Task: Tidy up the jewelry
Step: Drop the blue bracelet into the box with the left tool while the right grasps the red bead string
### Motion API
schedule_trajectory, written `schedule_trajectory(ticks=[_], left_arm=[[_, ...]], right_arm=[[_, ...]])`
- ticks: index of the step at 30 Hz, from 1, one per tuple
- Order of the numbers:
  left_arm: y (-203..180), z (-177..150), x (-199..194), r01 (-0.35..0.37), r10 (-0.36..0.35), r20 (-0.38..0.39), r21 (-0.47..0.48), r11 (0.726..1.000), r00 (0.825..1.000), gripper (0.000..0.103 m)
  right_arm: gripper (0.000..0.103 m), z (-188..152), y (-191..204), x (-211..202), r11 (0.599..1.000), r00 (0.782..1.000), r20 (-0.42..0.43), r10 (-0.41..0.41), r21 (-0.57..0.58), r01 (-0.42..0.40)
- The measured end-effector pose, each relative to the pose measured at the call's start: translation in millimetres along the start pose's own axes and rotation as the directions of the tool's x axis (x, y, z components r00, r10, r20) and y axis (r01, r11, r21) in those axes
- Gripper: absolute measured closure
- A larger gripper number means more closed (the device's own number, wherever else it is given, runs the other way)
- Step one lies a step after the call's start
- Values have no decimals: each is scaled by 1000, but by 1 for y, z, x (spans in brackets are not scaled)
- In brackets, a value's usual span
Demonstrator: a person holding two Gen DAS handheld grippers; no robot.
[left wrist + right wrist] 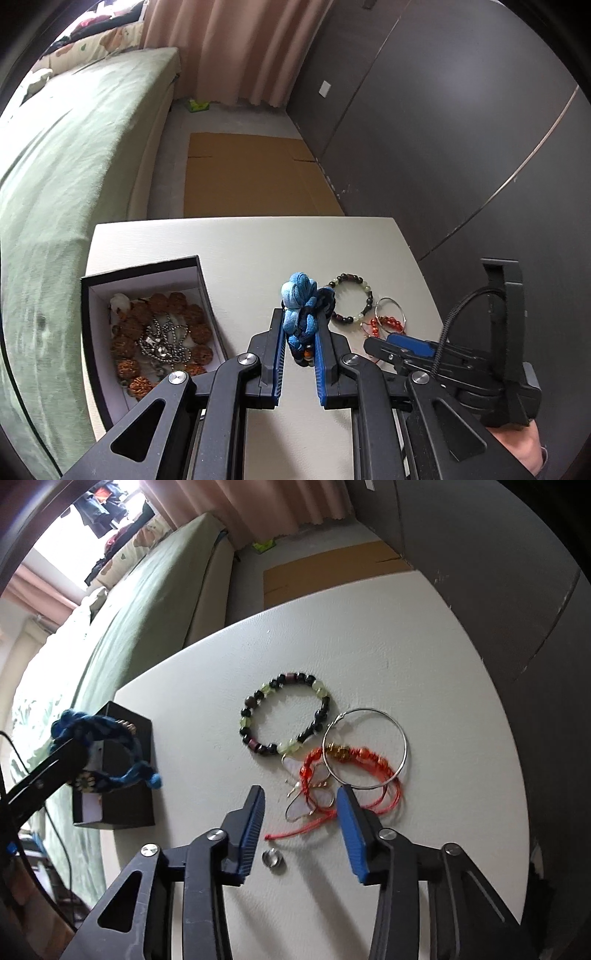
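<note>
My left gripper point(301, 317) is shut on a blue braided cord bracelet point(301, 301), held above the white table point(240, 251); the bracelet also shows in the right wrist view point(107, 746). A black box point(144, 332) at left holds brown bead strands and a metal chain. My right gripper point(301, 797) is open, low over a red cord bracelet point(354, 760), a butterfly charm point(308, 801), a silver hoop point(365, 747) and a small silver ring point(273, 860). A dark and green bead bracelet point(284, 714) lies behind them. In the left wrist view the right gripper point(399, 349) sits by these pieces.
A green bed point(55, 166) runs along the left. A cardboard sheet point(251, 173) lies on the floor beyond the table. A dark wardrobe wall point(461, 129) stands at right. The table's far edge point(243, 219) is close.
</note>
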State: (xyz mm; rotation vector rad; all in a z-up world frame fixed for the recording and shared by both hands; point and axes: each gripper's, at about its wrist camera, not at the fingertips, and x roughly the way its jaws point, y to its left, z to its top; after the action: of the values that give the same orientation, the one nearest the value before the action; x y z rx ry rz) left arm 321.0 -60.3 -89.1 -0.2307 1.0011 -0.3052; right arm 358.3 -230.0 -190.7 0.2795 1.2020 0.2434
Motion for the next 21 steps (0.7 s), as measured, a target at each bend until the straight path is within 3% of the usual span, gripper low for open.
schedule_trajectory(ticks=[2, 8, 10, 18, 21], left_arm=[[1, 0, -3, 4, -4, 5, -4, 1000, 1000, 89], [4, 0, -10, 13, -13, 15, -12, 1000, 1000, 89], [6, 0, -12, 17, -16, 18, -16, 1000, 1000, 89], [15, 0, -22, 29, -28, 35, -31, 999, 999, 89], [19, 1, -27, 34, -32, 49, -41, 999, 998, 89]], right_arm=[[74, 0, -1, 4, 1000, 1000, -13, -6, -1, 6], [89, -3, 6, 0, 998, 999, -12, -38, -56, 38], [98, -7, 10, -2, 998, 999, -18, -39, -59, 38], [98, -11, 13, -30, 999, 998, 25, 51, -18, -51], [98, -10, 12, -45, 993, 991, 66, 120, 13, -122]])
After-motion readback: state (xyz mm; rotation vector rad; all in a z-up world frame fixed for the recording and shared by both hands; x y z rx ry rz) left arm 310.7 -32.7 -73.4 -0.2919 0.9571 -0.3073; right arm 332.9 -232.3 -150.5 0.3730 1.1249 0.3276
